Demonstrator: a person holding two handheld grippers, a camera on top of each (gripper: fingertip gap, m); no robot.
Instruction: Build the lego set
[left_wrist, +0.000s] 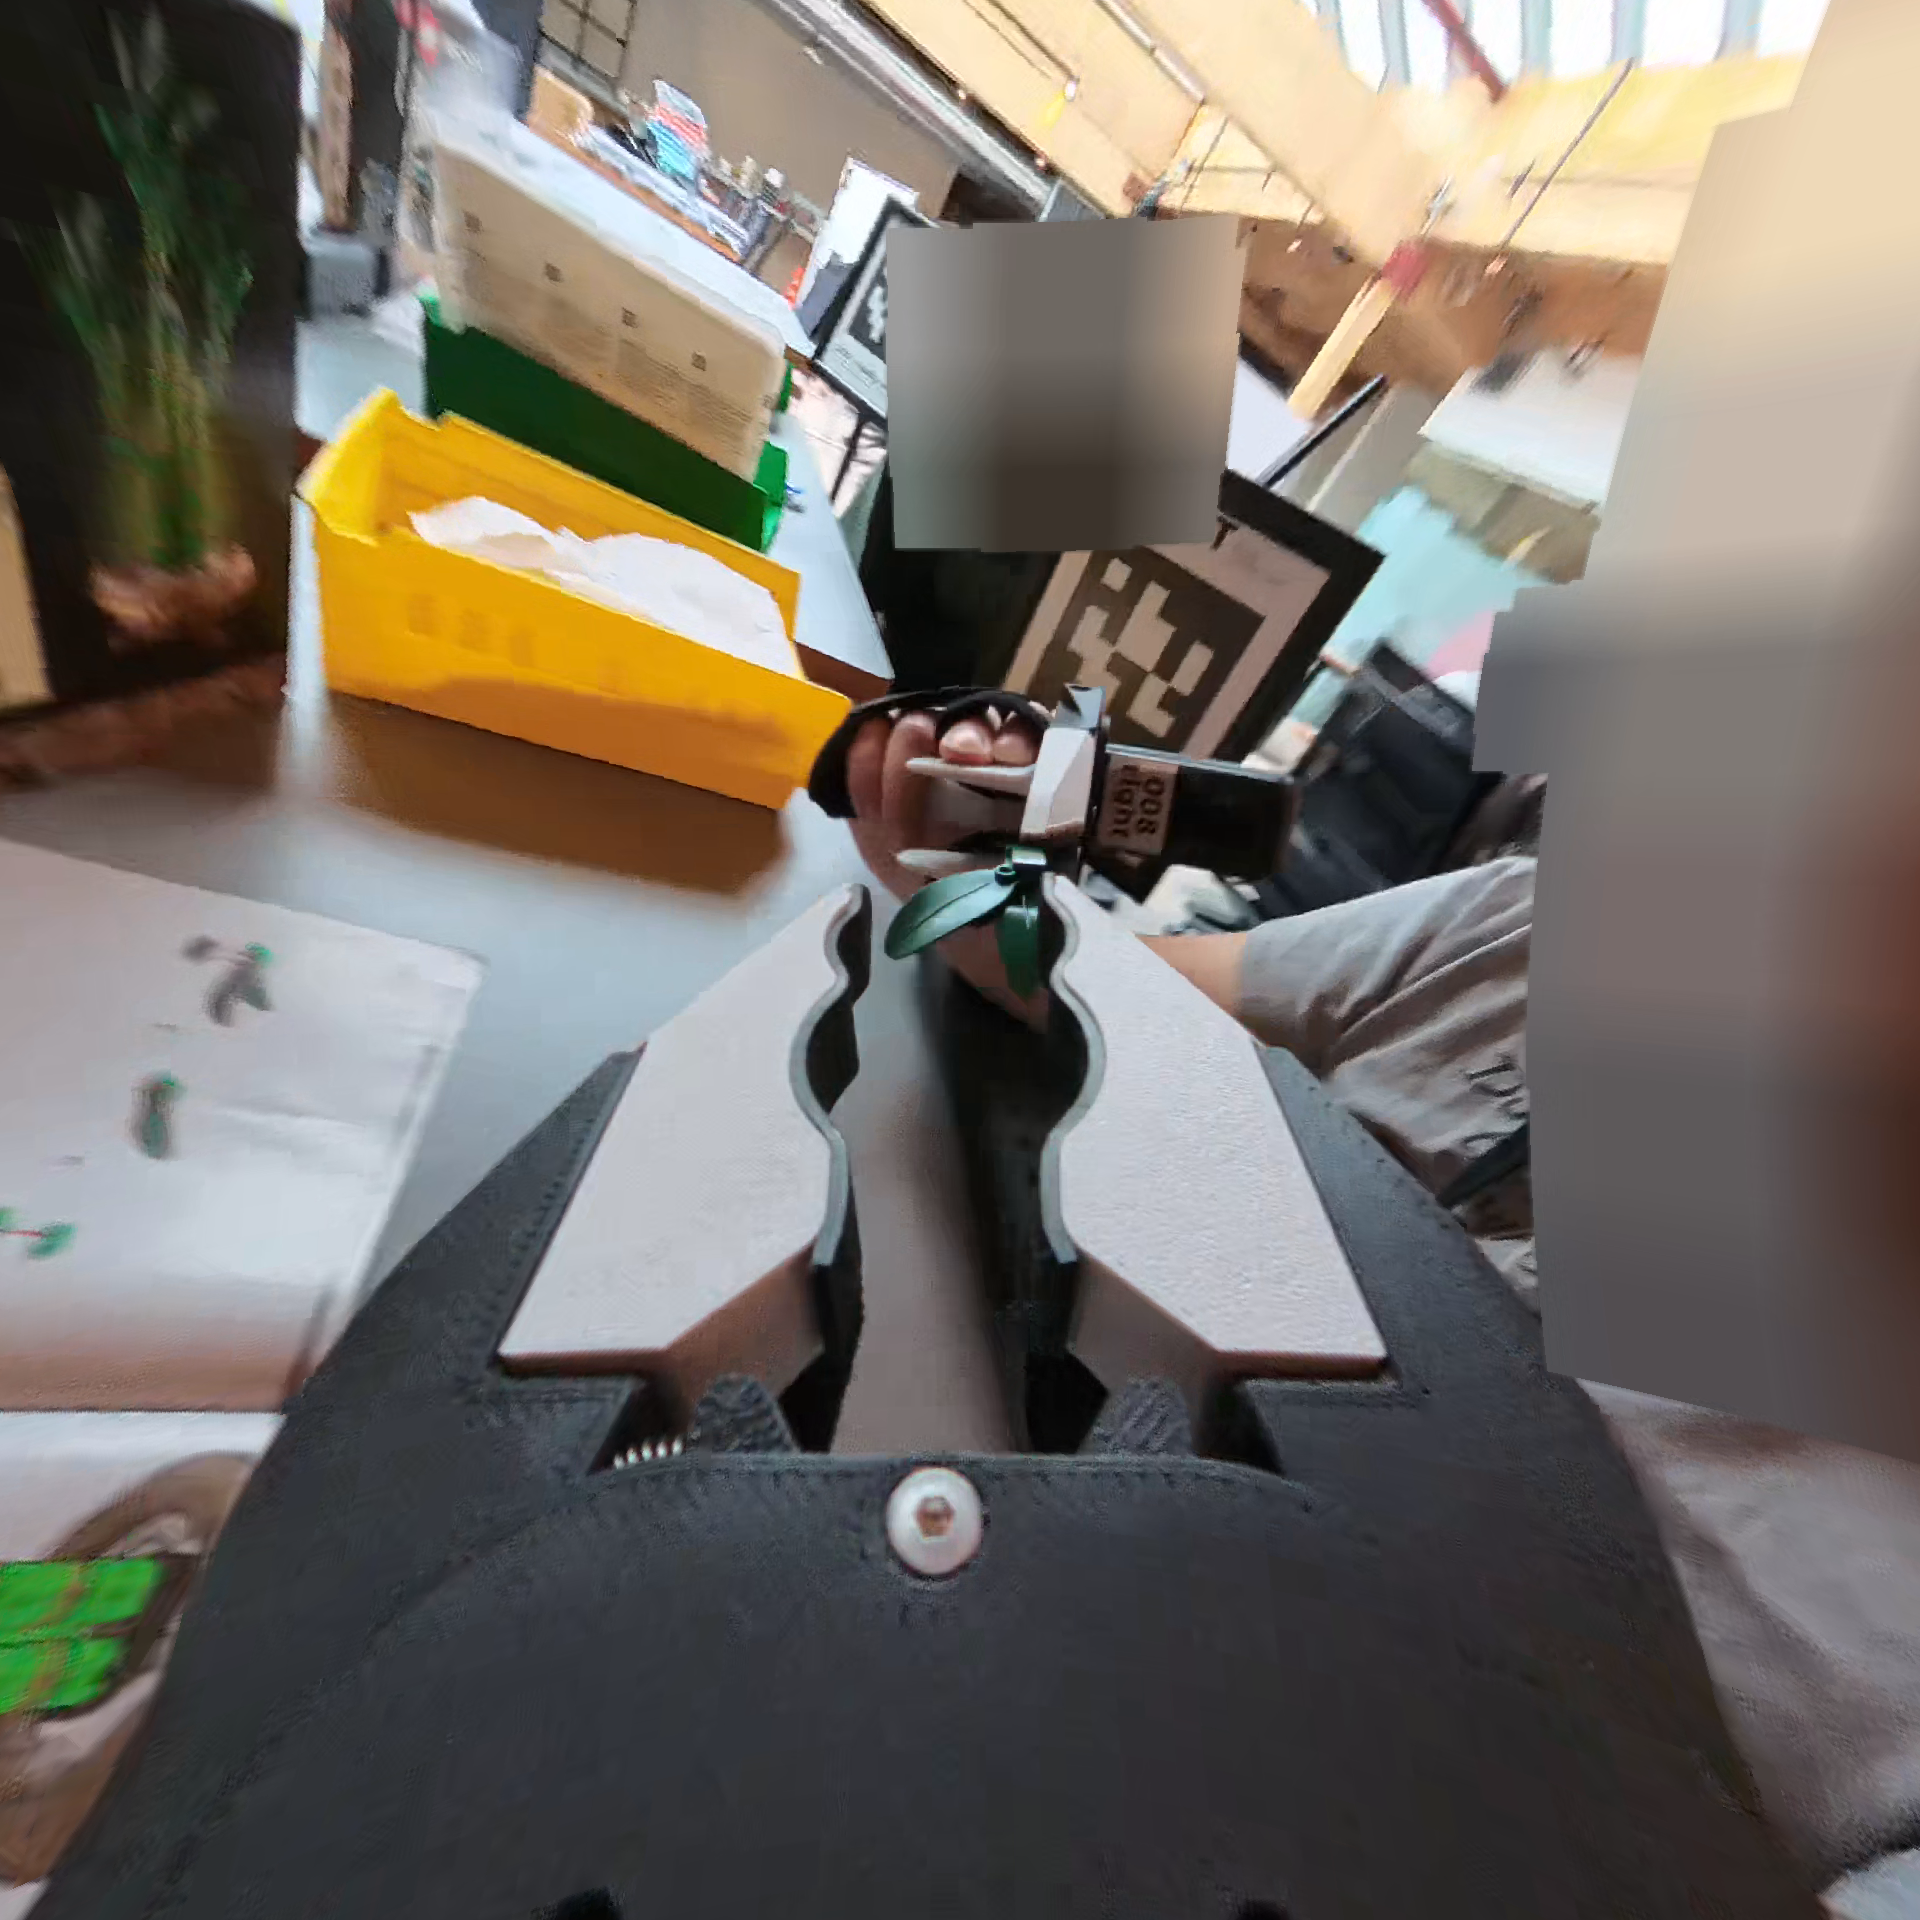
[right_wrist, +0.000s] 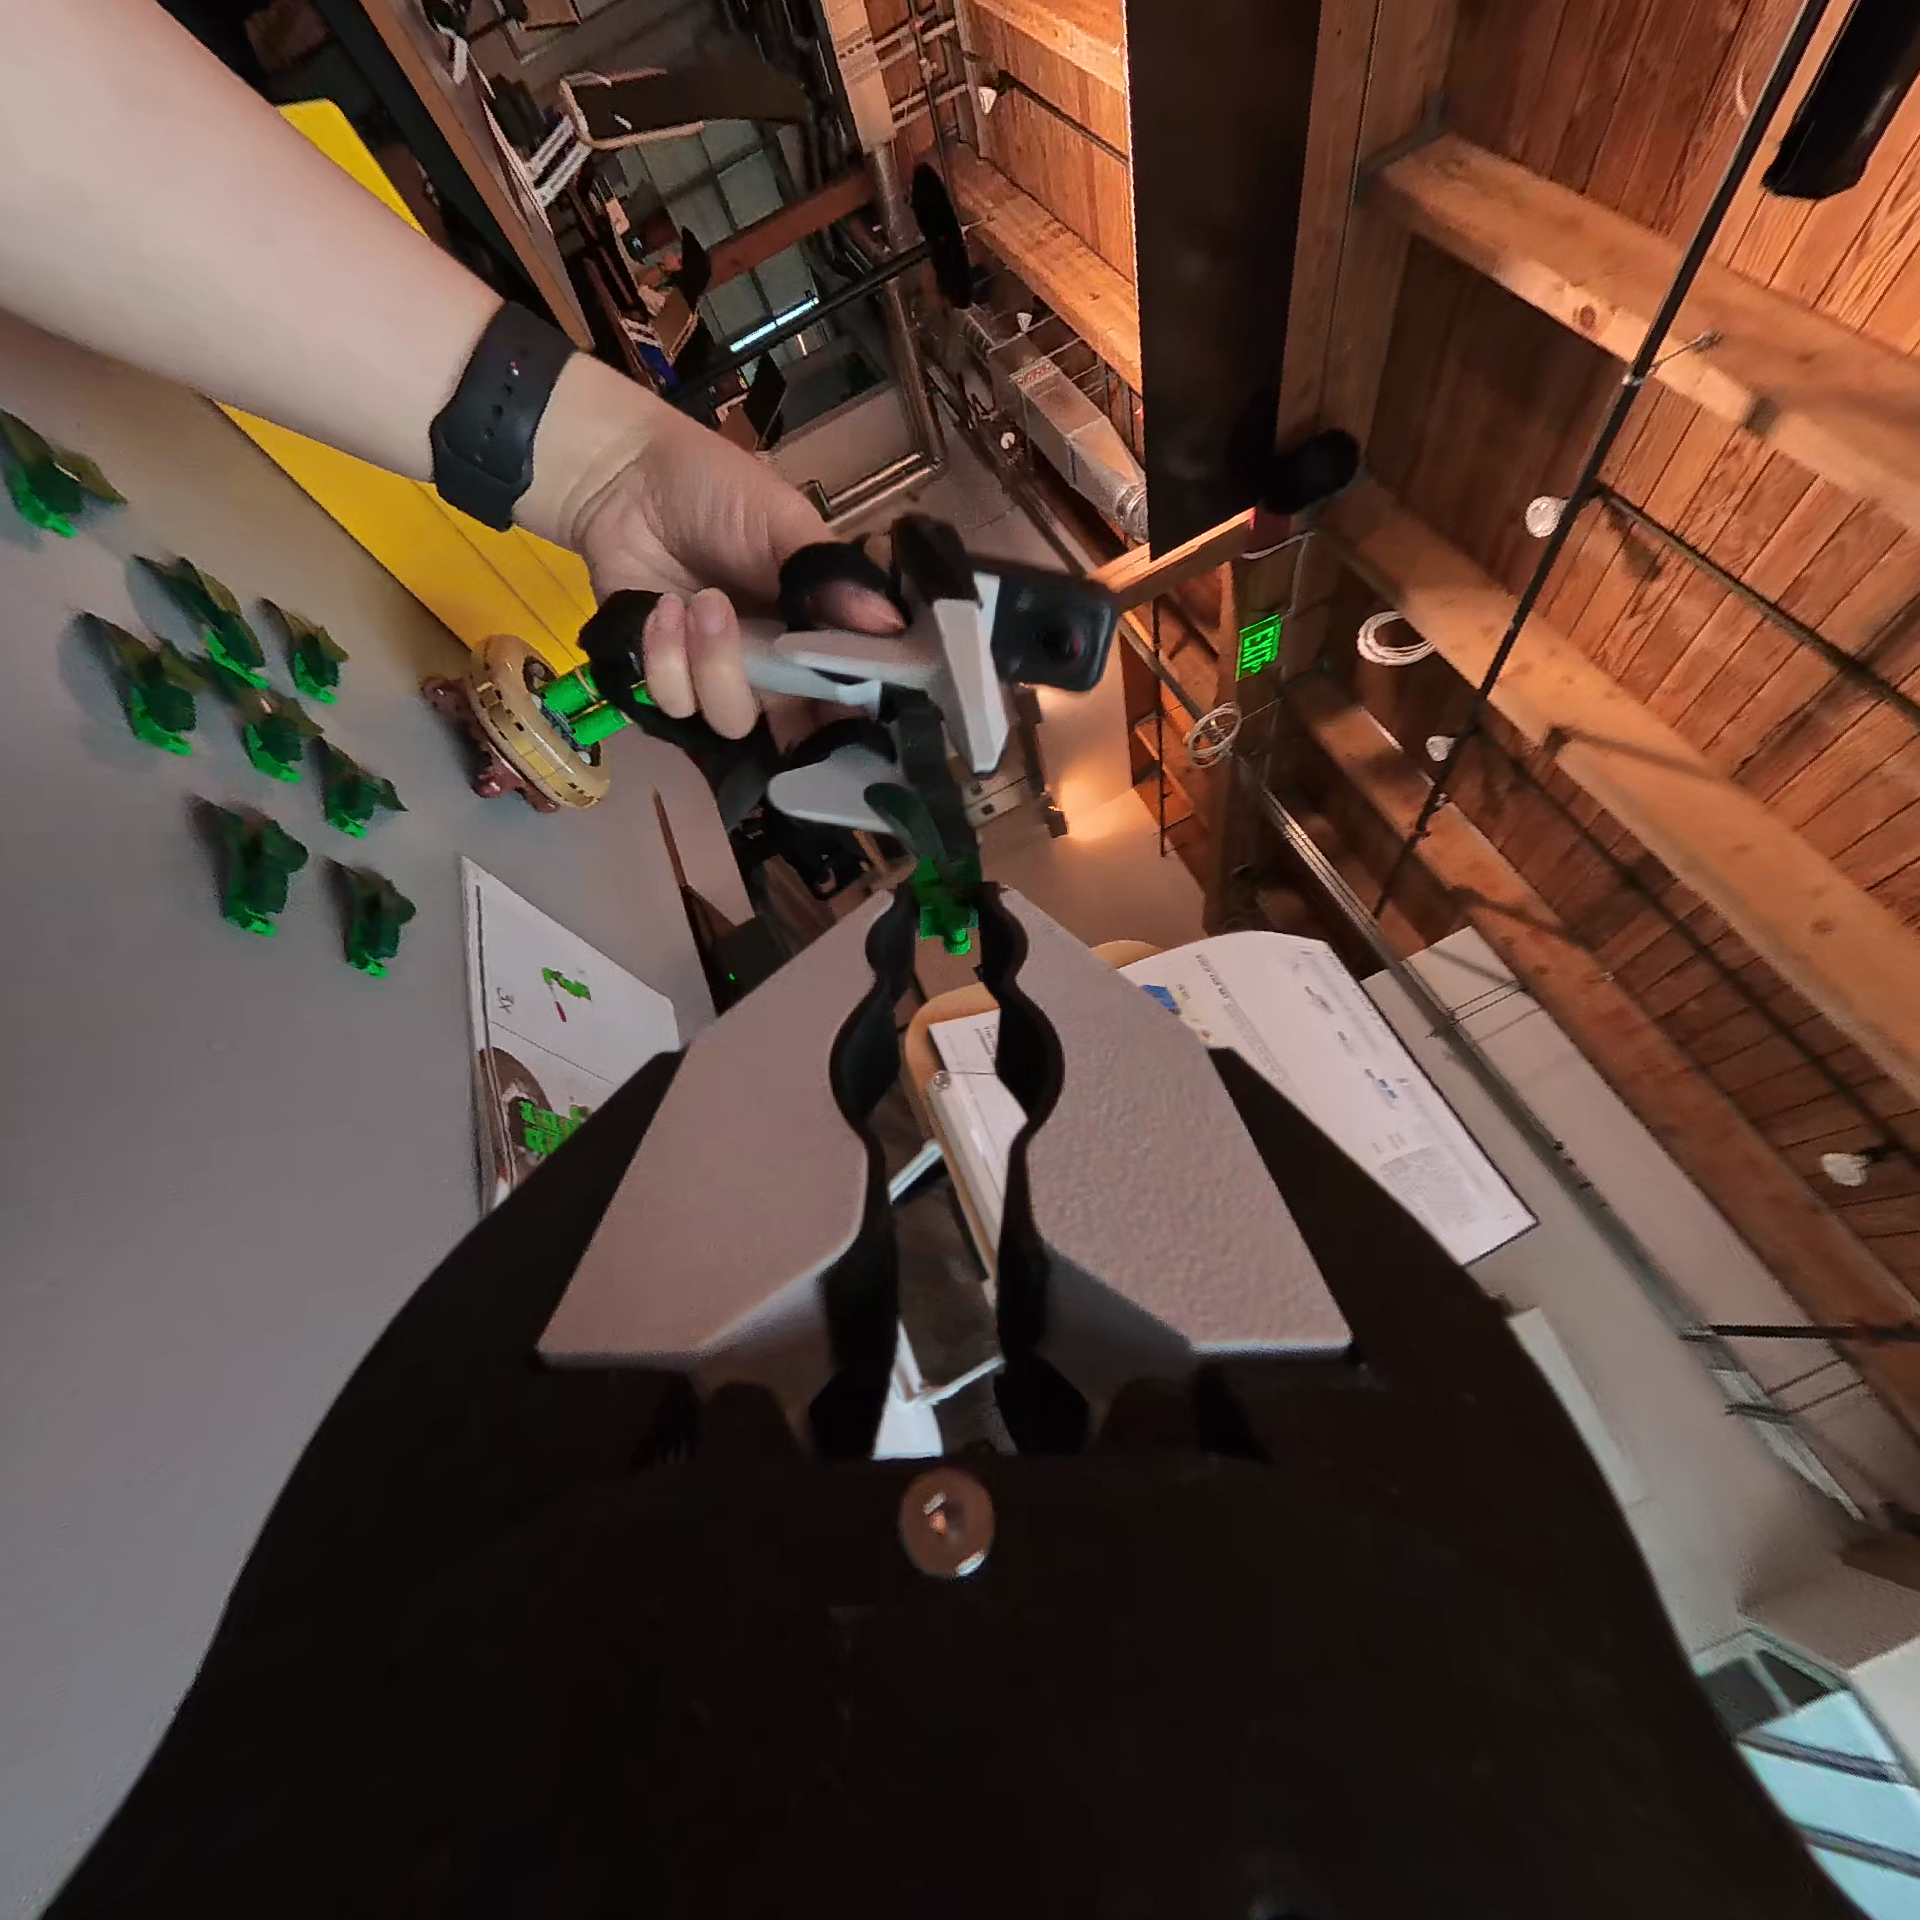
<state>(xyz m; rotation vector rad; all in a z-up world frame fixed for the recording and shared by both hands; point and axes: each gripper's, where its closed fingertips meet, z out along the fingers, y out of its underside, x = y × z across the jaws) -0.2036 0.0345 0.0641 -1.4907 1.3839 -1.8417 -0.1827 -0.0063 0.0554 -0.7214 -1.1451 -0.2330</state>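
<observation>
My left gripper (left_wrist: 956, 904) is held in the air with a dark green leaf piece (left_wrist: 961, 914) across its tips. The jaws stand about a leaf's width apart and seem to pinch it. My right gripper (right_wrist: 943, 920) faces it tip to tip. It is shut on a small bright green piece (right_wrist: 940, 906). The two pieces meet between the grippers. The left gripper (right_wrist: 935, 790) shows in the right wrist view, held by a hand with a black wristband (right_wrist: 488, 416). The right gripper's body (left_wrist: 1070, 779) shows beyond the leaf.
Several finished green leaf assemblies (right_wrist: 260, 727) lie on the grey table (right_wrist: 156, 1143). Beside them stands a round tan and brown base (right_wrist: 530, 722). An open instruction booklet (left_wrist: 187, 1091) lies at the left. A yellow bin (left_wrist: 561, 644) and a green bin (left_wrist: 592, 426) stand behind. Spacing between my two grippers at the tips: around 6 cm.
</observation>
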